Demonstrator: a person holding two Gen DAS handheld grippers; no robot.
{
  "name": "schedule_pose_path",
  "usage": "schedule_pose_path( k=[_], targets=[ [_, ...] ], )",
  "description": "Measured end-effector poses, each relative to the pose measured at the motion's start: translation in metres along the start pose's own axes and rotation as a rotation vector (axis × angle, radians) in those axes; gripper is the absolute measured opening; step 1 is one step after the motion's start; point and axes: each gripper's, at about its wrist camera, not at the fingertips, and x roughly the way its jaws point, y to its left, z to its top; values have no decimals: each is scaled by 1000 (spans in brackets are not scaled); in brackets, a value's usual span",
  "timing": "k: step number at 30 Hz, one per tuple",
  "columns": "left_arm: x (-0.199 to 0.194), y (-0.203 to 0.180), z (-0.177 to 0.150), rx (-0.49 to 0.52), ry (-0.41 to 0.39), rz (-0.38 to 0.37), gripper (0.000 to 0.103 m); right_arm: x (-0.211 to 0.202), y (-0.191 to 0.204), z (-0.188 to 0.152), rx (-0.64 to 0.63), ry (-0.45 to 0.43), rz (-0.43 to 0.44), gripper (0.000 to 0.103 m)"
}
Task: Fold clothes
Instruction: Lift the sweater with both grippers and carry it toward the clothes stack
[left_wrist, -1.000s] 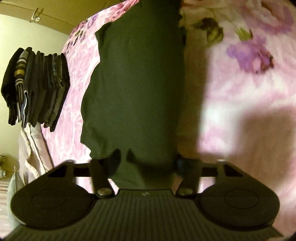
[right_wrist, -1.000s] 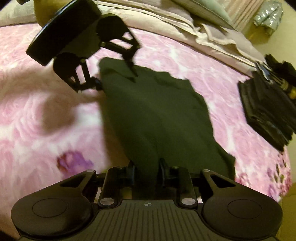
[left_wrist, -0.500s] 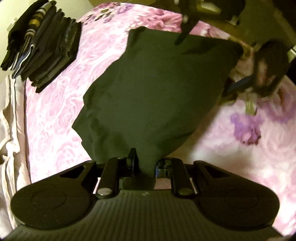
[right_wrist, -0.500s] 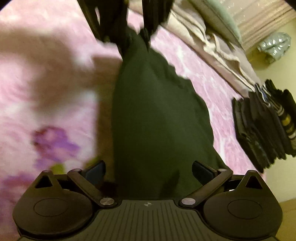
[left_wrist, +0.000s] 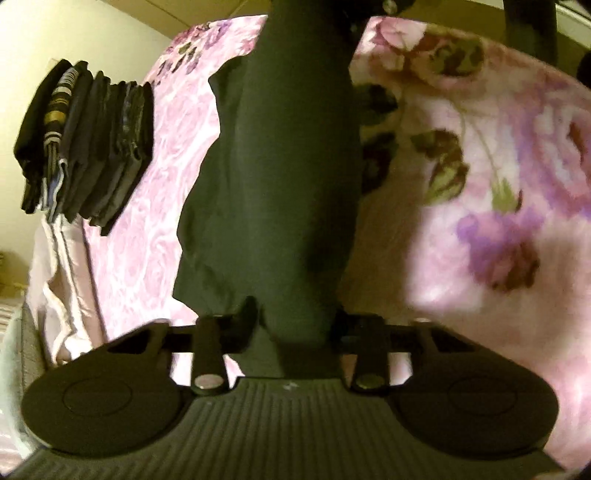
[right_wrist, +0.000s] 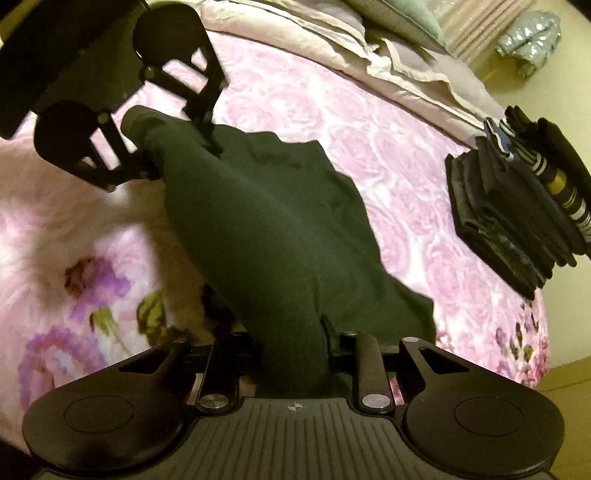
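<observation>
Dark garment (right_wrist: 280, 221) bunched between both tools, left tool (left_wrist: 293, 317) and right tool (right_wrist: 291, 332) clamped on it.

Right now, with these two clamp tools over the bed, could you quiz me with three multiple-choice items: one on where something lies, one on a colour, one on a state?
1. Where is the stack of folded clothes?
A. near the edge of the floral bedspread
B. on the floor
C. on top of the pillows

2. What colour is the garment being handled?
A. white
B. dark green
C. red

3. How is the garment held?
A. it lies loose, untouched
B. one tool alone grips it
C. the left gripper and the right gripper each pinch one end

Answers:
1 A, the stack sits on the pink cover by its edge.
2 B, the cloth is dark green against the pink.
3 C, cloth is bunched between both pairs of fingers and stretches from one tool to the other.
</observation>
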Motion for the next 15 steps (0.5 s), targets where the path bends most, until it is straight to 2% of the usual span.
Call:
schedule_pose_path(
  k=[4,10,15],
  targets=[
    [-32,8,9,-25,-30,-24,16,-27,-5,-6,-33,12,-8,23],
    [-106,14,23,-143,-33,-73,15,-86,4,-13,-89,18,-8,23],
    [-151,6,29,-240,-16,-101,15,-123,22,-16,-99,25,-9,23]
  ],
)
